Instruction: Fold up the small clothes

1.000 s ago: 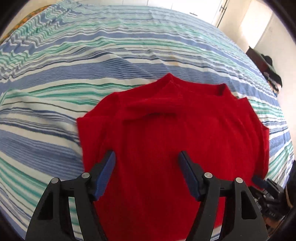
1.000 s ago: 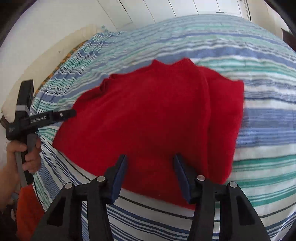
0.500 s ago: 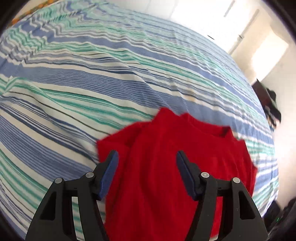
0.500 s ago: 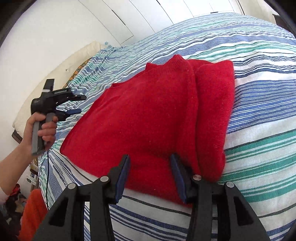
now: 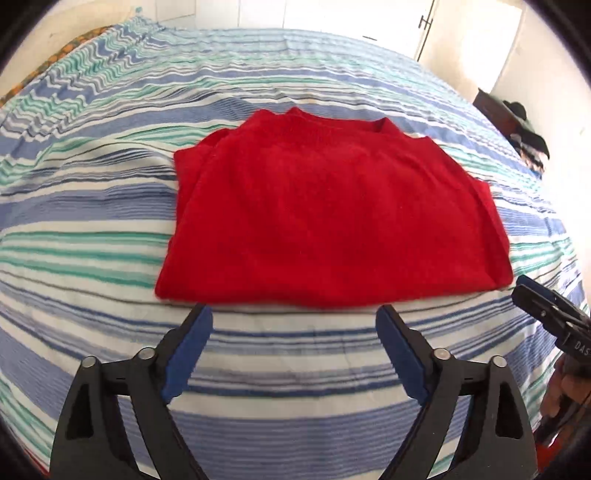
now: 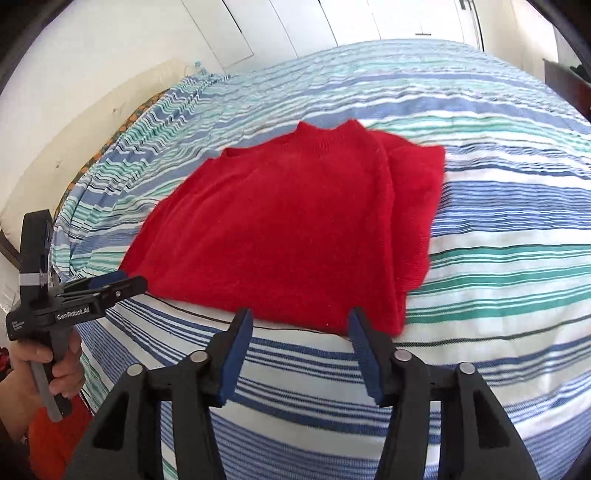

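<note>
A red knitted sweater (image 5: 325, 214) lies folded flat on the striped bedspread (image 5: 110, 206), collar at the far side, sleeves tucked in. My left gripper (image 5: 293, 314) hovers just short of its near hem, jaws opening wide with nothing between them. In the right wrist view the same sweater (image 6: 288, 229) lies ahead, and my right gripper (image 6: 301, 319) stands at its near edge, jaws opening, only the hem's edge showing past the tips. The left gripper (image 6: 107, 284) also shows at the left of that view, held by a hand (image 6: 55, 373). The right gripper's tip (image 5: 546, 306) shows at the left view's right edge.
The bed's blue, green and white striped cover (image 6: 498, 258) fills both views. White wardrobe doors (image 6: 295, 22) stand behind the bed. A dark piece of furniture with clothes (image 5: 517, 122) stands at the far right. Something orange (image 6: 55, 443) lies low at the left beside the bed.
Both grippers have pulled back off the sweater to its near edge and their jaws have spread wider. The sweater now lies flat and free on the bed.
</note>
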Motion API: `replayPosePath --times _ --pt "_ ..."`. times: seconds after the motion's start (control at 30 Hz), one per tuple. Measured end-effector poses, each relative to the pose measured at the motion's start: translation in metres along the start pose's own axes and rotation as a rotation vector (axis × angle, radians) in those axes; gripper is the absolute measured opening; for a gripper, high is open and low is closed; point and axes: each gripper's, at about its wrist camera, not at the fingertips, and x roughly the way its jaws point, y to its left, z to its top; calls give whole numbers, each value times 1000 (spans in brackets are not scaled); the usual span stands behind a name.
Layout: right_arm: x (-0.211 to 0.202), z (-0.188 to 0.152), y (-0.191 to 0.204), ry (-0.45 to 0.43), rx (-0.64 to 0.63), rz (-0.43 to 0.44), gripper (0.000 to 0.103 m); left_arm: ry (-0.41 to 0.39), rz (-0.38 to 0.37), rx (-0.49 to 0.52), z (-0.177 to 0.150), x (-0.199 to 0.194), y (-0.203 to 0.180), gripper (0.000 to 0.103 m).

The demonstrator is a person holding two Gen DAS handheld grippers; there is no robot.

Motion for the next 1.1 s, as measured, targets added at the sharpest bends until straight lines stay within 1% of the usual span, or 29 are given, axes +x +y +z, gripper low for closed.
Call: replayPosePath --times 0.03,0.07,0.13,0.17,0.2,0.23,0.27,0.3,0.33,0.37,0.4,0.5,0.6,0.9,1.0,1.1 --pt "-11 -8 0 -42 2 -19 72 -4 24 -9 -10 -2 1 95" --pt "-20 -17 -1 -78 9 -47 81 7 54 -13 -22 1 1 95" --pt "-29 -40 -9 -107 28 -114 82 76 124 -43 -43 19 6 95" --pt "-29 -56 -16 -102 41 -141 82 94 139 -62 -52 28 9 97" --pt "-28 -70 -21 -87 54 -158 82 45 139 -67 -59 28 10 99" --pt "-28 -84 -28 -90 53 -150 82 14 158 -63 -63 28 9 102" --pt "-33 -94 -29 -126 20 -136 82 14 172 -58 -63 32 7 102" --pt "-33 -95 -27 -129 -17 -143 83 18 184 -59 -62 34 5 102" --pt "-30 -91 -24 -107 -38 -155 84 25 191 -68 -59 35 4 102" --pt "-27 -87 -22 -92 -47 -155 89 34 194 -77 -57 37 4 102" --pt "-25 -87 -21 -87 -54 -151 91 41 193 -83 -56 37 5 102" --pt "-25 -92 -23 -102 -65 -151 91 45 194 -73 -58 38 7 102" --pt "-23 -92 -25 -95 -65 -142 93 41 193 -66 -61 37 7 102" --pt "-25 -96 -24 -99 -72 -146 93 29 202 -57 -61 37 3 102" --pt "-24 -99 -22 -112 -82 -157 93 23 204 -55 -62 37 2 102" --pt "-21 -101 -16 -113 -109 -195 93 1 205 -48 -65 36 1 102"
